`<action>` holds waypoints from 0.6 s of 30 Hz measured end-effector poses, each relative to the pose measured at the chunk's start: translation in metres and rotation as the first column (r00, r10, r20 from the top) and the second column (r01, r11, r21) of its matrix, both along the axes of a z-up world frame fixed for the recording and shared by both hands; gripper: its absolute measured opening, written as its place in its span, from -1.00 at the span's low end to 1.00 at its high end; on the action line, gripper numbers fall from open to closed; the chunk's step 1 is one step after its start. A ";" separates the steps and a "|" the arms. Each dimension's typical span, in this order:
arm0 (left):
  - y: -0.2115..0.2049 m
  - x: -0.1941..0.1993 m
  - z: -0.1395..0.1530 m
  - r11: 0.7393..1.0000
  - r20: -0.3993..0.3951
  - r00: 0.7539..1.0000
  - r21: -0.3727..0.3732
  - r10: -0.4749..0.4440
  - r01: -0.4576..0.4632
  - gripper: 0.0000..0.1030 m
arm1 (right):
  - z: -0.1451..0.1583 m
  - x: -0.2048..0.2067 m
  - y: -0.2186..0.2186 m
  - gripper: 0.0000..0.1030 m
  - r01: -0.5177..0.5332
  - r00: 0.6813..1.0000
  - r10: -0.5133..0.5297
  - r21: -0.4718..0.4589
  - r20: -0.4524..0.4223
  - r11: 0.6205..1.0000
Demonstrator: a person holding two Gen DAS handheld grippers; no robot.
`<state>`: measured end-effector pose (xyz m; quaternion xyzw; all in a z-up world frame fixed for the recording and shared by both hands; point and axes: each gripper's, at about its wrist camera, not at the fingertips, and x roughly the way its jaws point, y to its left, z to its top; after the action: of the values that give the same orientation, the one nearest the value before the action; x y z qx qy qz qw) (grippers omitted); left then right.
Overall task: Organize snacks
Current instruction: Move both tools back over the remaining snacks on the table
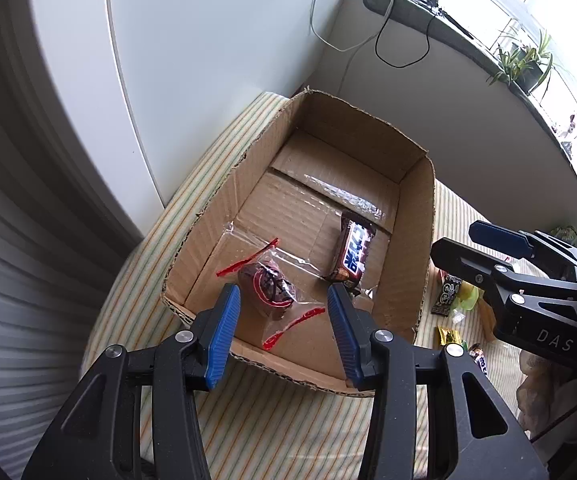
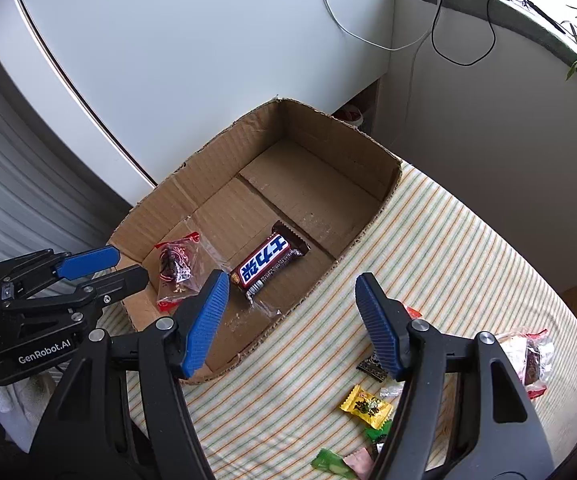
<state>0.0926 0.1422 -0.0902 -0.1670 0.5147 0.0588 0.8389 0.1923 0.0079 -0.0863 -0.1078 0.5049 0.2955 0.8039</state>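
So the left gripper (image 1: 283,300) hangs over the near end of the cardboard box (image 1: 420,240), blue fingers spread wide with nothing between them. Right below sits a clear bag with red trim (image 1: 270,284) with something dark inside, lying on the box floor. Next to it, also in the box, is a brown chocolate bar (image 1: 353,250).

The right gripper (image 2: 290,300) is spread apart too, empty, hovering above the box's near right corner and the striped cloth (image 2: 448,240).

My read: two snacks are in, and the rest are not yet moved. The loose ones lie on the cloth outside the box, to its right: a yellow candy (image 2: 366,406), a green wrapper (image 2: 330,462), a small dark packet (image 2: 372,368) and a crinkly clear pack (image 2: 526,356). The next move probably calls for the right gripper to swing over, drop onto one of those and close gently, since thin wrappers can slip out.

The cloth covers whatever's underneath, can't tell what. Behind are a white cabinet (image 2: 208,60), dangling cables (image 2: 440,36), and a sill with plants (image 1: 524,62) by a bright window.
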 end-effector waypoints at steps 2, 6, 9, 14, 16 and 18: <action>-0.003 -0.003 0.004 1.000 0.008 1.000 0.004 -0.006 0.006 -0.14 | 0.003 -0.004 -0.010 0.33 0.007 1.000 -0.007 -0.001 0.005 1.000; -0.011 -0.009 0.011 1.000 0.024 1.000 0.004 -0.020 0.019 -0.14 | 0.007 -0.011 -0.036 0.33 0.036 0.999 -0.036 0.003 0.002 0.999; -0.018 -0.013 0.016 0.999 0.034 0.999 -0.004 -0.033 0.034 -0.14 | 0.010 -0.015 -0.058 0.33 0.065 0.998 -0.065 0.010 -0.005 0.998; -0.041 -0.019 0.021 0.995 0.048 0.994 0.003 -0.100 0.100 -0.14 | 0.007 -0.026 -0.092 0.33 0.095 0.995 -0.095 0.003 -0.025 0.995; -0.050 -0.021 0.022 0.991 0.051 0.990 0.002 -0.132 0.132 -0.14 | 0.004 -0.031 -0.105 0.33 0.108 0.994 -0.108 -0.006 -0.032 0.994; -0.060 -0.022 0.020 0.986 0.050 0.985 -0.004 -0.163 0.164 -0.14 | -0.001 -0.036 -0.117 0.33 0.125 0.991 -0.125 -0.016 -0.044 0.992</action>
<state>0.0704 0.0825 -0.0699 -0.1288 0.5061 -0.0164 0.8527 0.1567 -0.1091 -0.0872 -0.0747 0.5304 0.2435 0.8086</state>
